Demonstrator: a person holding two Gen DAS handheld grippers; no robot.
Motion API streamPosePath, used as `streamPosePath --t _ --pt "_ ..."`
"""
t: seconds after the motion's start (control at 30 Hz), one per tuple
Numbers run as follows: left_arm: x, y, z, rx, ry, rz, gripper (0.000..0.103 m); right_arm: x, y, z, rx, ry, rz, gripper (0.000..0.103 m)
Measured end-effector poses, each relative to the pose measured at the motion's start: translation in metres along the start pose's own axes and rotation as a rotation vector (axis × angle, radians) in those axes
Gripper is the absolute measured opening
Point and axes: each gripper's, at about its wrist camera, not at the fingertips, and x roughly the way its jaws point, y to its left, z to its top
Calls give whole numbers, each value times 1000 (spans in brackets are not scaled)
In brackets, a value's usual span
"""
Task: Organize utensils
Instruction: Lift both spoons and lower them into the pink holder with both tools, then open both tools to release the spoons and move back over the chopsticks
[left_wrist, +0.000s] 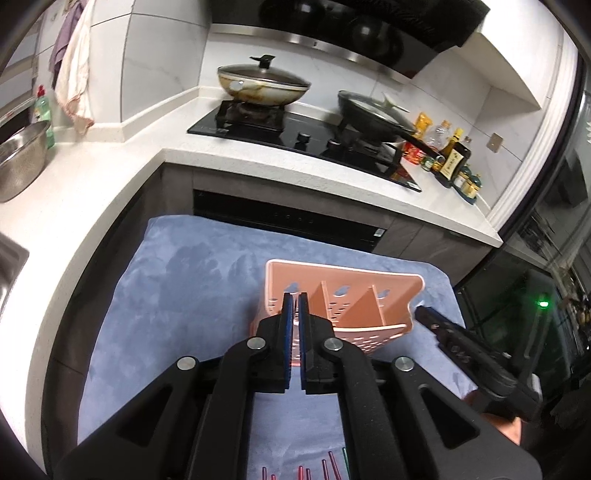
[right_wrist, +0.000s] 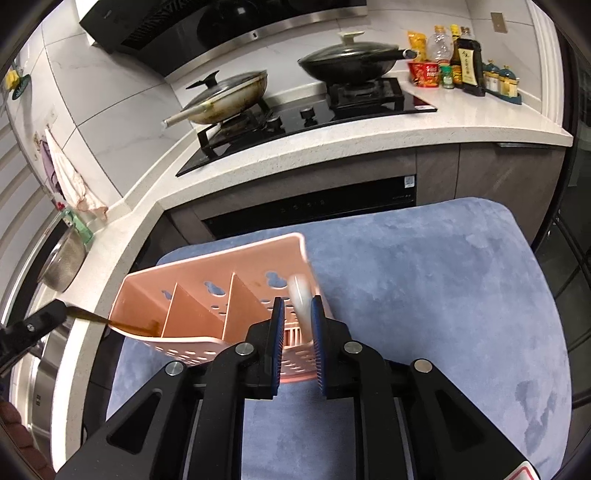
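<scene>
A pink perforated utensil holder (left_wrist: 354, 306) with three compartments stands on a blue mat (left_wrist: 184, 295); it also shows in the right wrist view (right_wrist: 207, 295). My left gripper (left_wrist: 295, 306) is shut on a thin brown utensil, seen in the right wrist view (right_wrist: 110, 322) with its tip in the holder's left compartment. My right gripper (right_wrist: 298, 310) sits over the right compartment, its jaws a little apart around a blurred white utensil (right_wrist: 300, 295); whether they grip it is unclear. The right gripper also shows in the left wrist view (left_wrist: 443, 332). Thin coloured sticks (left_wrist: 325, 469) lie on the mat's near edge.
Behind the mat is a white L-shaped counter (left_wrist: 258, 166) with a gas hob, a cream wok (left_wrist: 258, 86) and a black wok (right_wrist: 347, 62). Sauce bottles (right_wrist: 454, 59) stand at the right. A steel bowl (left_wrist: 18, 162) sits at the left.
</scene>
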Motion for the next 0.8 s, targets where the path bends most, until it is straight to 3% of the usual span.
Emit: streamPosePath --t 0.03,0.07,0.13,0.17,0.4,0.8 --pt "-1 2 -1 -5 1 10 11 -3 0 0 0 -7 -1 23" --pt "-2 4 -2 -9 -2 16 26 -8 -1 -1 4 -14 0 24" --pt "-11 7 -4 -17 -27 37 42 -17 -3 -2 10 -22 4 25" --pt "-16 7 -6 -14 -42 44 46 -25 -2 -5 8 -30 1 26" --pt "-55 11 -44 11 -49 80 52 -81 1 -56 -22 -46 -8 37" --pt "-92 33 -179 21 96 156 53 -146 -13 -194 -32 76 -61 42"
